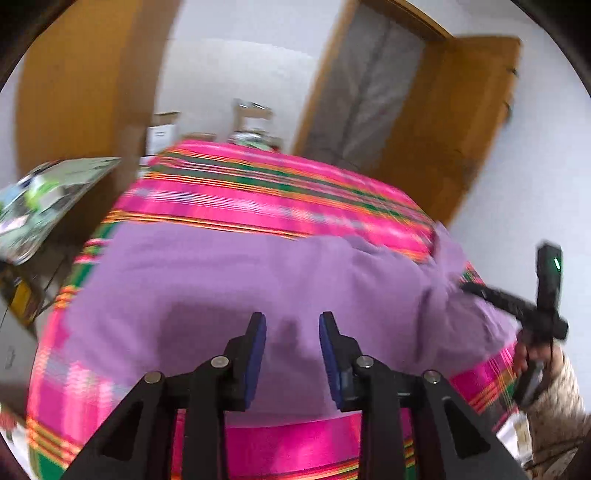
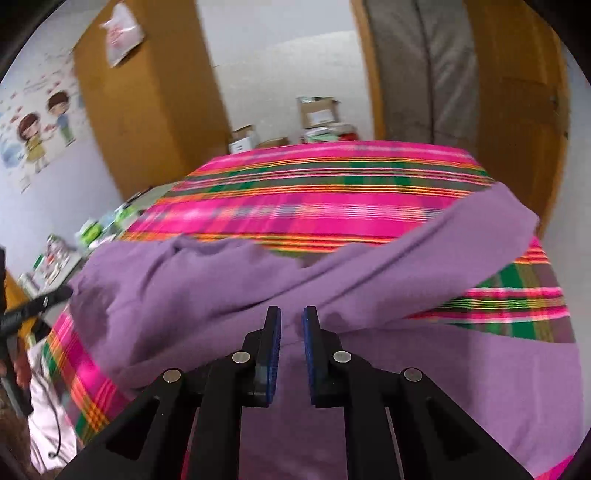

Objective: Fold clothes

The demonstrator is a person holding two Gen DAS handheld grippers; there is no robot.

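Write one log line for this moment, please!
left claw: open | right claw: open | shirt: flat on cloth

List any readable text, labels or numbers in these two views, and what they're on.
None can be read.
White cardboard box behind the pink striped bedspread: dark label, blurred.
Brown cardboard box: pale label, too small.
White plastic bag on the wooden wardrobe: red print, blurred.
Cartoon wall sticker: no legible words.
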